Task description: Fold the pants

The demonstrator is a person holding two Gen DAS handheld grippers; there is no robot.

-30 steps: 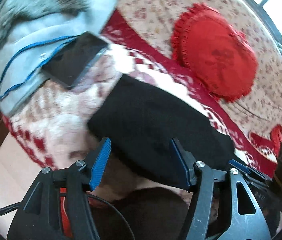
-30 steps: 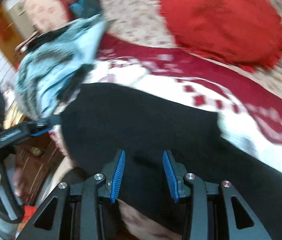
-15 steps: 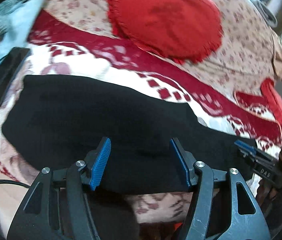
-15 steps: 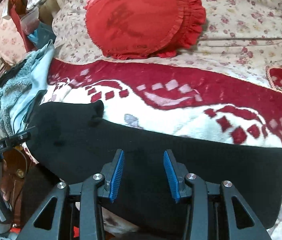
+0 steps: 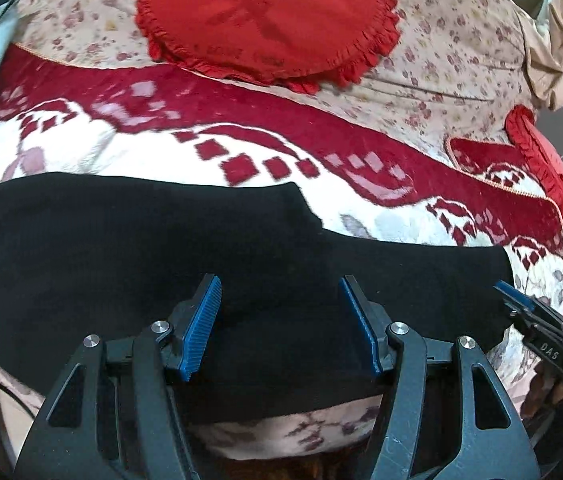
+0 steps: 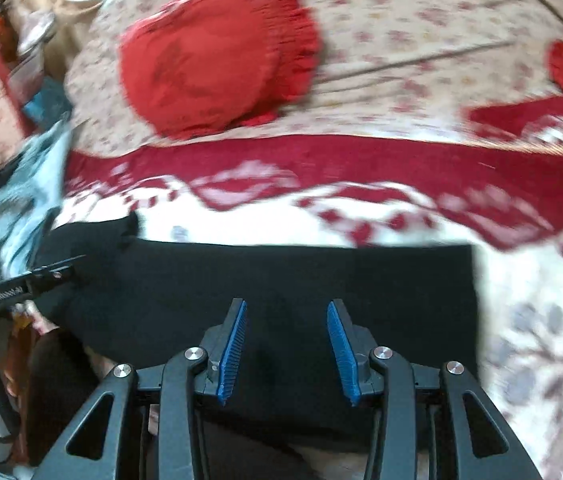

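Note:
Black pants (image 5: 129, 248) lie flat along the near edge of a bed, folded lengthwise, the wide part on the left, the leg end on the right. They also show in the right wrist view (image 6: 289, 276). My left gripper (image 5: 279, 320) is open and empty just above the pants' middle near the front edge. My right gripper (image 6: 286, 344) is open and empty above the leg part. The right gripper's tip shows in the left wrist view (image 5: 537, 324) at the leg end. The left gripper shows at the far left of the right wrist view (image 6: 17, 288).
The pants rest on a red and white patterned blanket (image 5: 241, 148). A round red frilled cushion (image 5: 265, 16) lies behind on a floral sheet (image 5: 441, 48). A second red cushion (image 5: 541, 156) is at the right. A grey-blue garment (image 6: 29, 200) is piled at the left.
Both views have swung right along the pants. The grey-blue garment and dark device have slid out of the left view. Both grippers stay open; the pants have not moved.

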